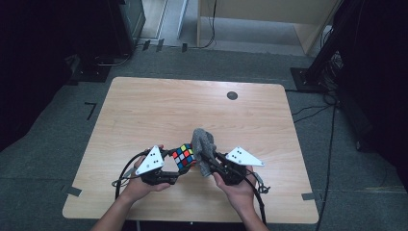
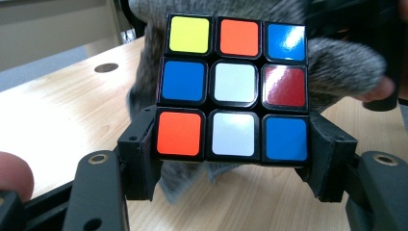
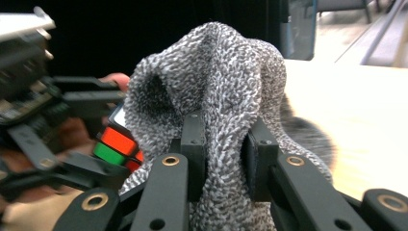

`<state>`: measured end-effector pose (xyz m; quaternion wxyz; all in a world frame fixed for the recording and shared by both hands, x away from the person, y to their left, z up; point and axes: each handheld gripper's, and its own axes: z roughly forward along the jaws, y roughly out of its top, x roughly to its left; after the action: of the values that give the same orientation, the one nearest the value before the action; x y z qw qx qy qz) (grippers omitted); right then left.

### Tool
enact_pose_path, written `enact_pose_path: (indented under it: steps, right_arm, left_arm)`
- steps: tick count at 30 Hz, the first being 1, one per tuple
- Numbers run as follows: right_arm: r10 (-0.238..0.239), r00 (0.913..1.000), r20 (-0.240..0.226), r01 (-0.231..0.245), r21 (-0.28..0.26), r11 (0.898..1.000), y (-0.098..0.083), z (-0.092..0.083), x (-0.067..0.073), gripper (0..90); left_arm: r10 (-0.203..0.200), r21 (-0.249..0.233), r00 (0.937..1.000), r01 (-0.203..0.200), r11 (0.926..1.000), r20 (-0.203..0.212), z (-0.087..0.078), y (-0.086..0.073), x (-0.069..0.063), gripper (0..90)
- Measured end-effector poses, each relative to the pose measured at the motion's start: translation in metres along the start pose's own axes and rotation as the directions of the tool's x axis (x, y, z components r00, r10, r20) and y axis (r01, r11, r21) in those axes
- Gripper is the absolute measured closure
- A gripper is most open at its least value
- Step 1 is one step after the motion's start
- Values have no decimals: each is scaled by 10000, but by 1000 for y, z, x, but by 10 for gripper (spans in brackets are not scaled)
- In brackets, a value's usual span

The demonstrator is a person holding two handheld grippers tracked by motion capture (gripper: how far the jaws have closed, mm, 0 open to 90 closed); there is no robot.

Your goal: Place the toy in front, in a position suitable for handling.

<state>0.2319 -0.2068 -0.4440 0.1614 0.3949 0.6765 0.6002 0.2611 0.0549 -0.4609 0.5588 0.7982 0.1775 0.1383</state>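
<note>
Puzzle cube, nine-tile faces, mixed colours: being held above the desk in the left claw, whose jaws are clamping its bottom row from both sides. Grey knitted cloth: being bunched in the right claw, jaws nearly together and pinching a thick fold; it is pressing against the cube face turned away from the left claw. Handling note, by judgement: the left grip is sitting low on the cube, so wiping pressure should be running light and square toward that claw, or the cube may be tipping out.
</note>
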Motion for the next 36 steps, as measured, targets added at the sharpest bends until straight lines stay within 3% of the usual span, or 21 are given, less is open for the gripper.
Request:
enact_pose_path:
  steps: [2, 4, 6, 9, 11, 13, 15, 17, 20, 22, 25, 27, 32, 34, 36]
  right_arm:
    - [-387, 9986, -372, 376, -301, 9988, 4, -1, 10, 749]
    - [-714, 9968, -355, 703, -313, 9970, 7, -1, 16, 748]
    - [-510, 9981, -334, 501, -276, 9984, 5, -1, 11, 747]
    - [-131, 9996, 244, 132, -8, 9999, 0, 0, 0, 749]
    - [64, 10000, 34, -63, -102, 9999, 2, -2, 3, 749]
    - [-204, 9985, -511, 186, -360, 9992, 6, -2, 13, 744]
    - [-768, 9966, -301, 757, -359, 9965, 9, -2, 20, 743]
    - [-507, 9983, -292, 498, -329, 9982, 8, -1, 14, 743]
    - [56, 9997, 239, -57, 17, 10000, 0, 1, -1, 746]
    - [349, 9994, 87, -349, 11, 9994, -1, 1, -2, 747]
    - [-188, 9987, -483, 175, -285, 9994, 5, 0, 12, 742]
    - [-593, 9977, -317, 583, -311, 9978, 7, 0, 16, 737]
    - [640, 9979, -118, -640, -39, 9979, 0, 1, -2, 740]
    - [682, 9973, -266, -686, -120, 9976, 0, 1, -1, 741]
    - [390, 9975, -596, -409, -311, 9987, 3, 0, 7, 737]
  left_arm:
    - [78, 127, 9999, -77, 9999, -101, 2, -1, -1, 342]
    - [86, 98, 9999, -85, 9999, -108, 1, 0, -1, 342]
    - [-13, -62, 10000, 13, 10000, -14, -1, 1, -1, 342]
    - [-109, -271, 9998, 113, 9996, 159, -3, 2, 1, 342]
    - [-139, -156, 9996, 143, 9998, 260, -2, 1, 1, 342]
    - [-1, -11, 9998, 2, 10000, 194, 0, -1, 0, 342]
    - [-29, -25, 9999, 30, 10000, 160, 0, 0, 0, 342]
    - [-123, -181, 9997, 127, 9998, 211, -2, 1, 0, 342]
    - [-179, -276, 9996, 185, 9994, 209, -3, 2, 1, 342]
    - [-144, -132, 9998, 146, 9998, 149, -2, 1, 1, 342]
    - [27, 121, 10000, -27, 9999, 14, 2, -1, 0, 342]
    - [28, 36, 10000, -28, 10000, -16, 1, -1, 0, 342]
    - [42, -199, 10000, -41, 9998, 54, -3, 1, -1, 342]
    - [6, -147, 10000, -6, 9999, 43, -2, 1, 0, 342]
    - [74, -2, 10000, -74, 10000, -50, -1, 0, 0, 342]
